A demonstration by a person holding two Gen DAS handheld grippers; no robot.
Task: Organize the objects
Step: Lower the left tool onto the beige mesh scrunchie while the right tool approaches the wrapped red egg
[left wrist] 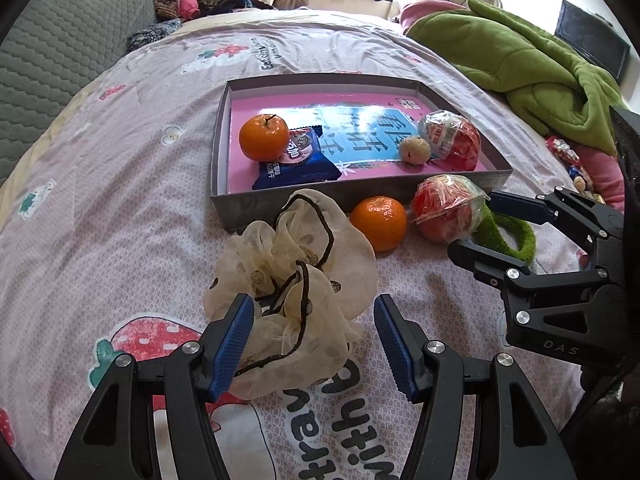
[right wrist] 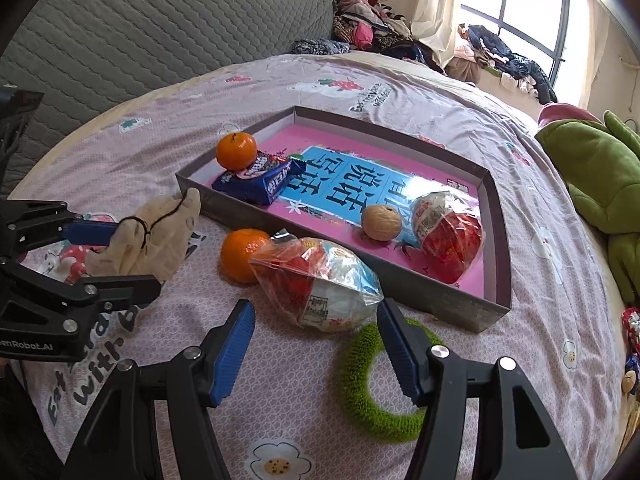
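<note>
Likely a home bedroom: bedsheet, clothes pile.

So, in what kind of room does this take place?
Most likely a bedroom in a home. The work surface is a bed with a printed strawberry sheet, clothes are heaped near the window, and a green plush blanket lies at the side.

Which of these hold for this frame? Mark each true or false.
1. Both sets of jaws are open. True.
2. The walnut lies outside the tray. False: it is inside, beside a wrapped red snack.
3. One orange sits on the bedspread in front of the tray. True.
4. The green ring lies in the tray. False: it is on the bed under the right gripper.
5. The cream scrunchie lies at the left gripper. True.
</note>
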